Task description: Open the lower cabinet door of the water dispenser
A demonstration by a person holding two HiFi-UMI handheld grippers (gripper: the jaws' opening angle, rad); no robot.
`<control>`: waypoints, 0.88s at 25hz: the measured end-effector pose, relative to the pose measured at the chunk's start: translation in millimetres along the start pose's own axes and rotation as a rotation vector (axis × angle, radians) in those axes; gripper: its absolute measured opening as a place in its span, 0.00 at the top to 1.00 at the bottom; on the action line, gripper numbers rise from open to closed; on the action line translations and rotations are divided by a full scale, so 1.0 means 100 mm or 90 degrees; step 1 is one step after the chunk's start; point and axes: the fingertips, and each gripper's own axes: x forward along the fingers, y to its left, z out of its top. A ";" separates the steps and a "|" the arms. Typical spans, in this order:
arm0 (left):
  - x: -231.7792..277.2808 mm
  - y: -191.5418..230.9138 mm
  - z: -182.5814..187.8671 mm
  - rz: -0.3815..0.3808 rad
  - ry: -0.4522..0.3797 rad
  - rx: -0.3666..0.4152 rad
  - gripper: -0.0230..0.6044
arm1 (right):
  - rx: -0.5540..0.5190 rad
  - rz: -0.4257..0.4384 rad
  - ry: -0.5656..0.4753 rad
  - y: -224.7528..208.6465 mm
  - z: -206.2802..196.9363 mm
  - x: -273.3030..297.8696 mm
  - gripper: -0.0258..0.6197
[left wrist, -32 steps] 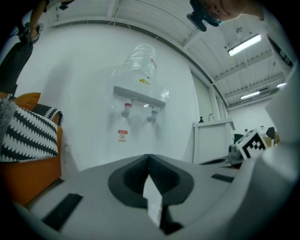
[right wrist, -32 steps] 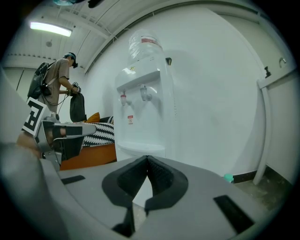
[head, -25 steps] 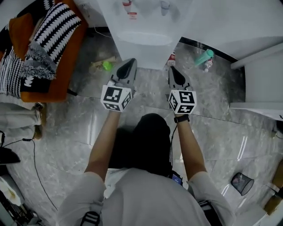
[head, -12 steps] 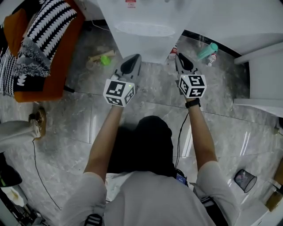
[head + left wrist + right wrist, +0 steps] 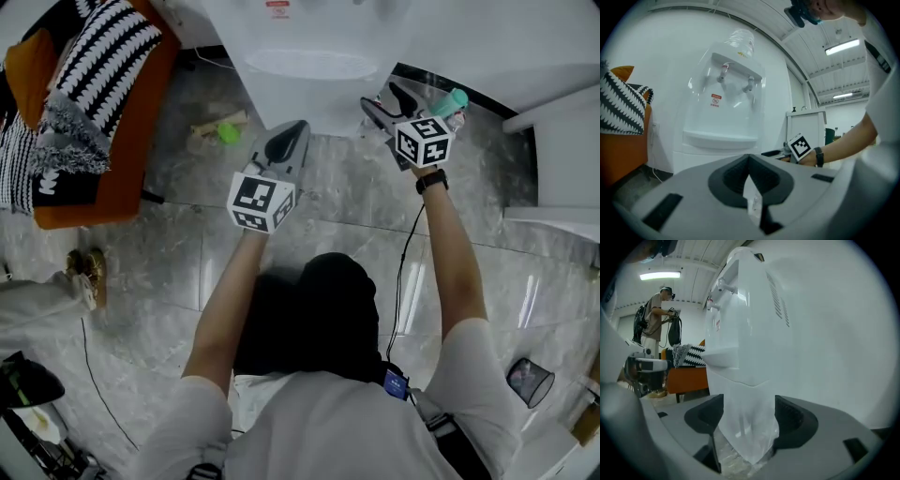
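1. The white water dispenser stands at 12 o'clock in the head view, on a grey marble floor.
2. Its lower cabinet door is the front panel under the drip shelf. In the left gripper view it sits shut against the body.
3. The right gripper is at 1 o'clock, at the dispenser's right front corner. In the right gripper view its jaws stand wide and are opening, with the cabinet's lower corner edge between them. I cannot tell whether the pads touch that edge.
4. The left gripper is near 12 o'clock, just short of the dispenser's front and apart from it. Its jaws are pressed together with nothing between them.
5. An orange sofa with a black-and-white striped cushion fills the 10 o'clock corner.
6. A teal bottle lies on the floor at 1 o'clock, just beyond the right gripper.
7. A black mesh bin stands at 4 o'clock.
8. In the right gripper view, a person with a backpack stands at 9 o'clock, well behind the sofa.
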 end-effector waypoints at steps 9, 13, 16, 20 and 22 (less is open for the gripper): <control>-0.08 0.15 -0.04 0.011 0.001 -0.020 0.95 | 0.004 0.050 -0.006 -0.04 0.03 0.30 0.42; -0.11 0.23 -0.04 0.022 0.000 -0.026 0.95 | 0.004 0.042 0.005 -0.03 0.03 0.30 0.42; -0.15 0.25 -0.05 0.026 0.002 -0.029 0.95 | 0.010 0.026 0.008 -0.03 0.03 0.30 0.42; -0.20 0.22 -0.09 0.024 0.009 -0.027 0.95 | 0.022 0.011 0.012 -0.01 0.03 0.28 0.43; -0.23 0.21 -0.10 0.023 0.010 -0.027 0.95 | 0.036 0.009 0.008 0.00 0.04 0.26 0.44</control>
